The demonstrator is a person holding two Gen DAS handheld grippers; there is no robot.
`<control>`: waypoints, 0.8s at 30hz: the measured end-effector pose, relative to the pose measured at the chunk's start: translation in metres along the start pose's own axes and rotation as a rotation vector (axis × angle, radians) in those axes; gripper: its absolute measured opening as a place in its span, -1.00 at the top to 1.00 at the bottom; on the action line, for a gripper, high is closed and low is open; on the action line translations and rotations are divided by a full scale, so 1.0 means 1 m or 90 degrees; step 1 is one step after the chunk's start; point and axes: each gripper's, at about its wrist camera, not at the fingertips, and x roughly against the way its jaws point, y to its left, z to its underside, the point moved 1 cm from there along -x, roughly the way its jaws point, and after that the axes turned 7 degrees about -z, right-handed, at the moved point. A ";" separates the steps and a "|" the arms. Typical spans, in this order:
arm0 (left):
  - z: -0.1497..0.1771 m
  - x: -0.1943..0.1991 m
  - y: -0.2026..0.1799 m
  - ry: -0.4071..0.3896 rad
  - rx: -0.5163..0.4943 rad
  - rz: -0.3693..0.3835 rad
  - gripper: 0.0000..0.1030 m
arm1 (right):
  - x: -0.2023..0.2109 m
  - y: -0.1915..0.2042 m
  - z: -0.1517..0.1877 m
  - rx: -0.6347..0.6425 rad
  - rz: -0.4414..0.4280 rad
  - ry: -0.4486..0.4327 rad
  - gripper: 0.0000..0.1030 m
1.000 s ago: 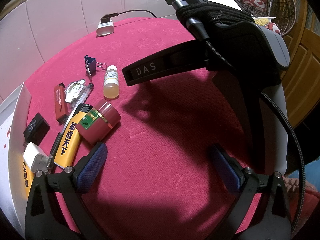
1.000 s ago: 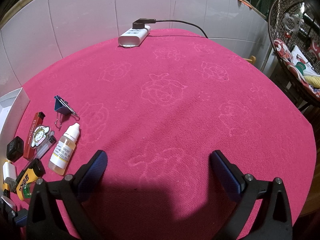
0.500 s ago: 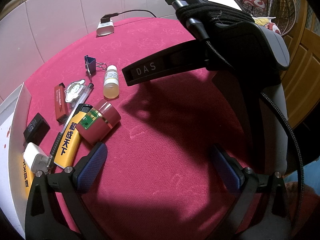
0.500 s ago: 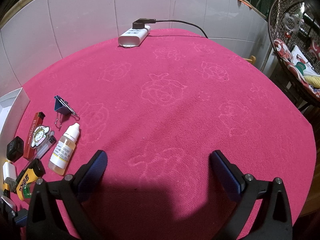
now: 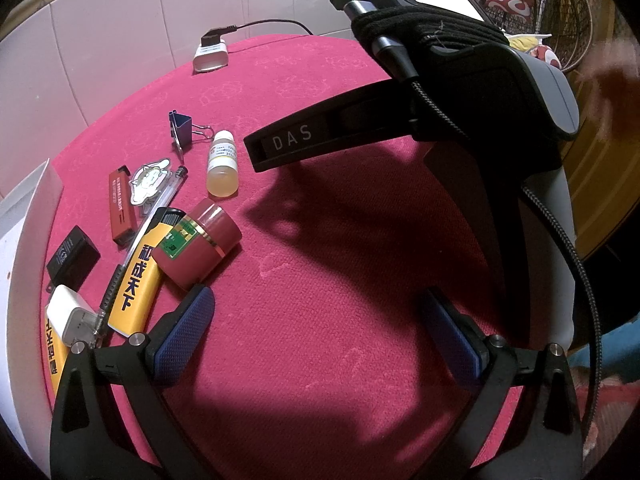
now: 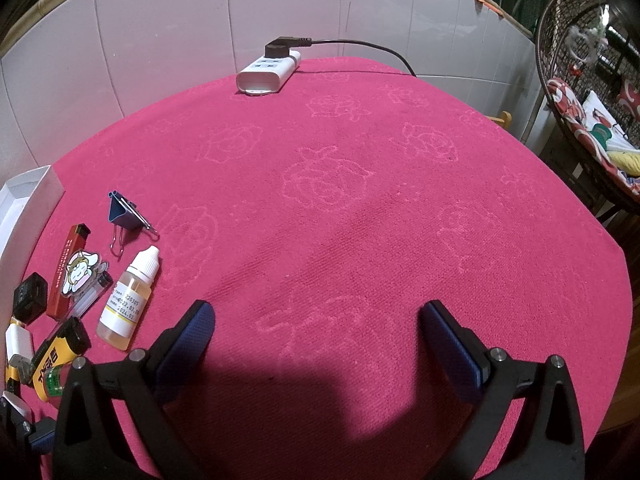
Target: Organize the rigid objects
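Note:
Small objects lie at the left of the pink cloth: a dark red jar [image 5: 198, 245] on its side, a dropper bottle [image 5: 222, 164] [image 6: 128, 298], a blue binder clip [image 5: 182, 130] [image 6: 126, 216], a red lighter [image 5: 120, 208], a cartoon sticker [image 5: 149, 179], a pen [image 5: 160, 208], a yellow pack [image 5: 134, 280], a black adapter [image 5: 72, 258] and a white charger [image 5: 72, 318]. My left gripper [image 5: 320, 336] is open and empty, its left pad [image 5: 184, 332] just below the jar. My right gripper [image 6: 318, 340] is open and empty over bare cloth; its body [image 5: 460, 120] crosses the left wrist view.
A white box [image 5: 28, 248] [image 6: 24, 208] stands at the table's left edge. A white power strip [image 6: 268, 72] with a black cord lies at the back by the tiled wall. A wicker chair [image 6: 580, 92] stands to the right.

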 end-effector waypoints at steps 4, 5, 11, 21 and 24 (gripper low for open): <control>0.000 0.000 0.000 0.000 0.000 0.000 -1.00 | 0.000 0.000 0.000 0.000 0.000 0.000 -1.00; 0.000 0.000 0.000 0.000 0.000 0.000 -1.00 | 0.000 0.000 0.000 0.000 0.000 0.000 -1.00; -0.001 -0.001 -0.001 0.004 0.003 -0.006 -1.00 | 0.000 0.000 0.000 0.000 0.000 0.000 -1.00; -0.001 -0.001 -0.001 0.017 0.005 -0.004 -1.00 | 0.000 0.000 0.000 -0.001 -0.001 0.000 -1.00; -0.004 -0.002 -0.001 0.018 0.015 -0.006 -1.00 | 0.002 -0.003 0.001 -0.004 -0.014 -0.005 -1.00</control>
